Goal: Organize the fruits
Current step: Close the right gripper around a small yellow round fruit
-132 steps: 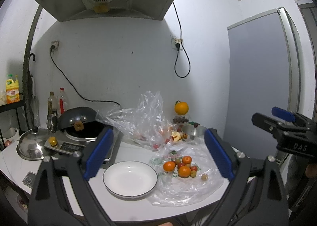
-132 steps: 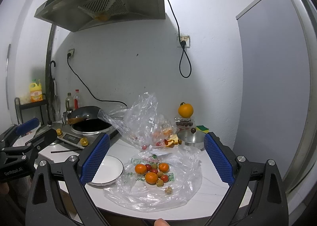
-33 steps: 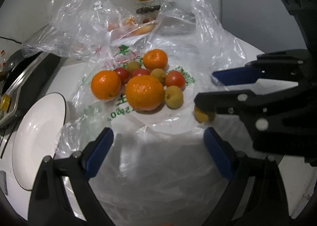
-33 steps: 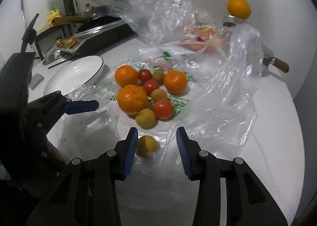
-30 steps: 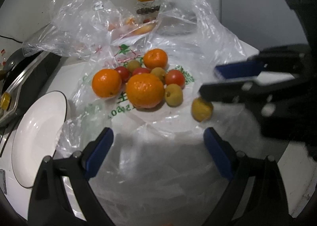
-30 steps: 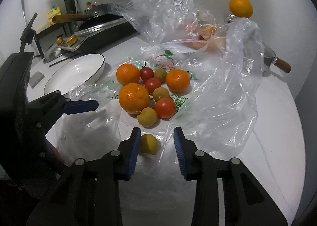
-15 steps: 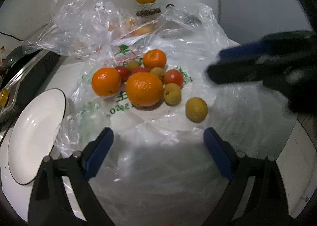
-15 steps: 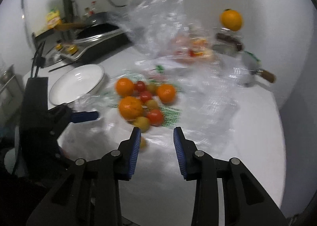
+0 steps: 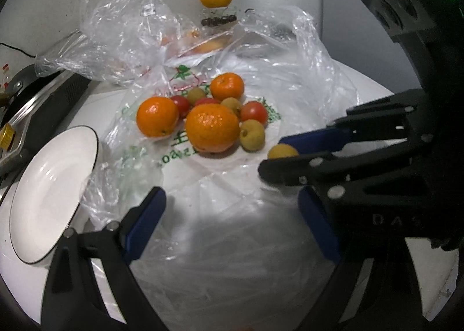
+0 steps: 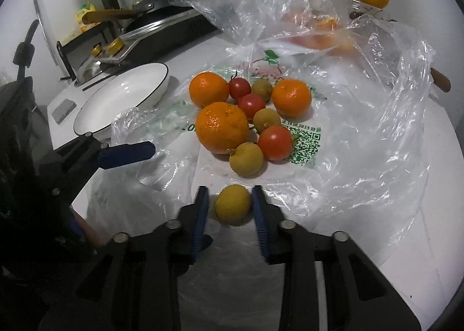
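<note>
Right gripper [image 10: 230,207] is back down after lifting off half a second ago, fingers spread around the lone yellow fruit [image 10: 233,204] just in front of the fruit pile [image 10: 243,116], not pinching yet. Left gripper [image 9: 232,215] hovers wide open. Pickup retry, I'd guess.

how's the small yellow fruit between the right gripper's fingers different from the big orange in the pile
The small yellow fruit is much smaller than the big orange, and dull yellow where the orange is bright orange. It lies apart from the pile, while the big orange sits among tomatoes and other small fruits. The right hand-held gripper brackets the yellow fruit with small gaps each side; nothing brackets the orange. Both are roundish and rest on the clear plastic bag.
</note>
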`<state>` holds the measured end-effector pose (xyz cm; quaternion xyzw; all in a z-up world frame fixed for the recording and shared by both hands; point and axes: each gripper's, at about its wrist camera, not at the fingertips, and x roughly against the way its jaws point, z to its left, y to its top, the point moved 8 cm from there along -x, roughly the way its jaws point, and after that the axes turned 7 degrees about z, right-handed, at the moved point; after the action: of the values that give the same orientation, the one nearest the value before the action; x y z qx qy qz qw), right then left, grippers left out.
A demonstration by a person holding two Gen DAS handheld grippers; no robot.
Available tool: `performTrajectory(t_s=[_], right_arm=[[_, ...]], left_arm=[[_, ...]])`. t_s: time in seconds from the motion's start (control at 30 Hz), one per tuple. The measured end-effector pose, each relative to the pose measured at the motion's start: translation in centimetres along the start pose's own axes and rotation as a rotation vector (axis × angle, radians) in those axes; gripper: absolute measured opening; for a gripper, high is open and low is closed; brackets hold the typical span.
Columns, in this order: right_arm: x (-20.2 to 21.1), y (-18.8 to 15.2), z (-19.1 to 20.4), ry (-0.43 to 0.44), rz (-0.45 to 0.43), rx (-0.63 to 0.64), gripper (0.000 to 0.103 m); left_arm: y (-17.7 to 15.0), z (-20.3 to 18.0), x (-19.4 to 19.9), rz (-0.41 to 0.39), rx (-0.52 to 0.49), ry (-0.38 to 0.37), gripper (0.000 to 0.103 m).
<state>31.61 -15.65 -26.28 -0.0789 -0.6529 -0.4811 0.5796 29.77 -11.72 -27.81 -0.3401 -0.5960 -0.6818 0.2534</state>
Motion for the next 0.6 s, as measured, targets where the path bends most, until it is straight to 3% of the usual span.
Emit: performTrajectory(t_s=[0.37,0.6], right_arm=[[0.2,-0.3,0.3,0.003,-0.007,0.012,0.027],[3.4,0.6,-1.4,-0.029,-0.091,-0.026,0.027]], left_arm=[[-0.4,0.0,1.8,-0.014,-0.002,-0.035,0.093],[0.8,0.5,3.8,-0.05,-0.006,-0.017,0.093]])
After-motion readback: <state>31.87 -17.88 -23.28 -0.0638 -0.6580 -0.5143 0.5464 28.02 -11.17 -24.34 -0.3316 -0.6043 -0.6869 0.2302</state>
